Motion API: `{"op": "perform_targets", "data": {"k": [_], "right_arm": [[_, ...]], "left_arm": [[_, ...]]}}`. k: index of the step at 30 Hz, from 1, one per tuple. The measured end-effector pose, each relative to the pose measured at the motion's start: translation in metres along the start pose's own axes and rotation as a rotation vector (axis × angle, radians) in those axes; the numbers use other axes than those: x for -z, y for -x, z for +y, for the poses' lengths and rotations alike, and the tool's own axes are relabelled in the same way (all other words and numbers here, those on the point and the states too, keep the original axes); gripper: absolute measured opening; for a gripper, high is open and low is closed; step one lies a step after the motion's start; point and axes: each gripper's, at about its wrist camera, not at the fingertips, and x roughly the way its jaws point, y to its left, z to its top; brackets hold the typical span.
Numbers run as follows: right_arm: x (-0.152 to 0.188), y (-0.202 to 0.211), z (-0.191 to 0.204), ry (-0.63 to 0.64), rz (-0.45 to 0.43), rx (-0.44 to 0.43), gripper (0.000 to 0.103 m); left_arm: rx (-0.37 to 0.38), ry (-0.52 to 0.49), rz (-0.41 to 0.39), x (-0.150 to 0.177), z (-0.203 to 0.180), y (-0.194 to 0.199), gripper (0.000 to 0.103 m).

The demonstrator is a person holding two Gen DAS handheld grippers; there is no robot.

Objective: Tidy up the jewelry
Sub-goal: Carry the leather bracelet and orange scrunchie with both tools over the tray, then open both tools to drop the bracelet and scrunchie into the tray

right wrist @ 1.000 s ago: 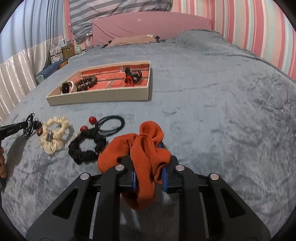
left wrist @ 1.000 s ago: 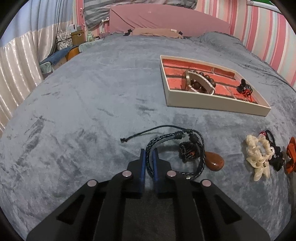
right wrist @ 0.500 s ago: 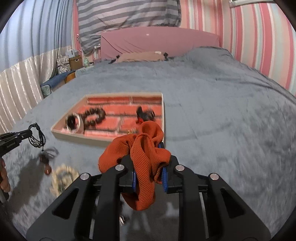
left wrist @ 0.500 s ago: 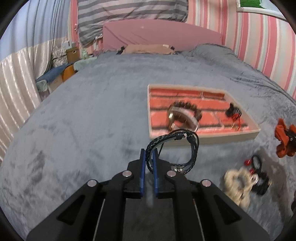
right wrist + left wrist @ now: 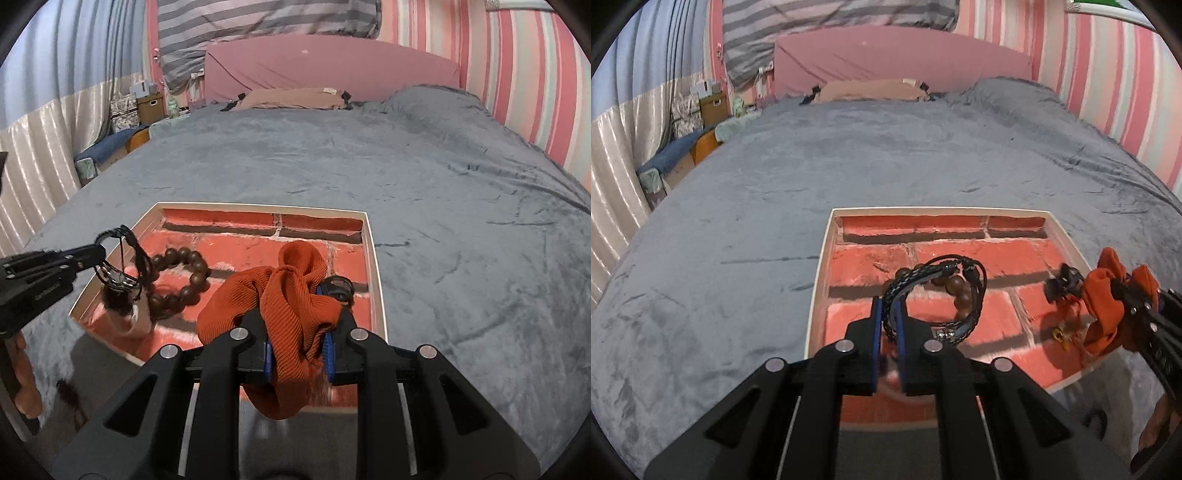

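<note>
My left gripper [image 5: 887, 317] is shut on a dark braided cord bracelet [image 5: 938, 291] and holds it above the left part of the cream tray [image 5: 817, 280] with a red brick-pattern lining. My right gripper [image 5: 298, 347] is shut on an orange fabric scrunchie [image 5: 280, 306] and holds it above the tray's right part [image 5: 375, 273]. A brown wooden bead bracelet [image 5: 184, 280] lies in the tray. A black hair tie [image 5: 1063, 284] lies in the tray's right side. The left gripper also shows in the right wrist view [image 5: 94, 254], the right gripper in the left wrist view [image 5: 1123, 291].
The tray sits on a grey plush bedspread [image 5: 886, 158]. A pink headboard [image 5: 332, 70] and a tan pillow [image 5: 291, 98] are at the far end. Boxes and clutter [image 5: 698, 110] stand off the bed's left side.
Both grippers lifted their items off the bedspread and moved forward over the tray. The loose scrunchies and pendant left on the bedspread have dropped out of view.
</note>
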Motion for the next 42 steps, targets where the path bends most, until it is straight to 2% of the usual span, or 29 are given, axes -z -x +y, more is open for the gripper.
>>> {"op": "perform_targets", "data": {"k": [5,10,14,18,20,22,23,24,25,26,27,30,32,34,35,42], "right_arm": [[-0.027,-0.027,-0.011,-0.046,0.002,0.008,0.02],[-0.047,-0.069,-0.025,-0.081,0.055,0.04,0.02],[-0.05,-0.097,-0.032,-0.065,0.099,0.076,0.021],[-0.049,-0.112,-0.04,-0.094,0.136,0.068,0.023],[-0.048,-0.117,-0.042,-0.104,0.154,0.066,0.03],[-0.048,-0.118,-0.043,-0.103,0.166,0.062,0.032],[-0.049,-0.116,-0.042,-0.097,0.165,0.052,0.041],[-0.05,-0.113,-0.041,-0.09,0.158,0.049,0.049],[-0.05,-0.107,-0.04,-0.082,0.14,0.054,0.064],[-0.051,-0.101,-0.039,-0.078,0.124,0.056,0.072],[-0.052,-0.096,-0.039,-0.076,0.112,0.051,0.073],[-0.054,-0.075,-0.039,-0.06,0.091,0.015,0.074],[-0.054,-0.061,-0.039,-0.042,0.076,0.021,0.081],[-0.052,-0.043,-0.04,-0.038,0.045,0.026,0.087],[-0.05,-0.032,-0.041,-0.041,0.03,0.024,0.088],[-0.016,0.034,-0.05,-0.071,-0.038,0.023,0.089]], "left_arm": [[-0.02,0.026,0.039,-0.025,0.002,-0.034,0.008],[-0.056,0.015,0.072,-0.048,-0.001,-0.067,0.008],[-0.076,0.007,0.123,-0.054,-0.002,-0.096,0.008],[-0.092,-0.011,0.144,-0.049,-0.002,-0.111,0.008],[-0.092,-0.008,0.152,-0.047,0.0,-0.113,0.008],[-0.088,-0.005,0.155,-0.047,0.002,-0.111,0.01],[-0.081,-0.004,0.161,-0.048,0.003,-0.11,0.011],[-0.073,0.0,0.164,-0.048,0.005,-0.107,0.023],[-0.076,0.002,0.159,-0.049,0.005,-0.103,0.049],[-0.088,-0.001,0.135,-0.05,0.006,-0.095,0.062],[-0.097,-0.004,0.107,-0.049,0.006,-0.086,0.072],[-0.067,0.001,0.07,-0.051,0.008,-0.063,0.073],[-0.047,0.009,0.051,-0.05,0.011,-0.047,0.073],[-0.056,0.014,0.006,-0.045,0.016,-0.023,0.084],[-0.057,0.016,-0.007,-0.041,0.016,-0.014,0.085],[-0.044,0.055,-0.084,-0.002,0.043,0.067,0.089]]}}
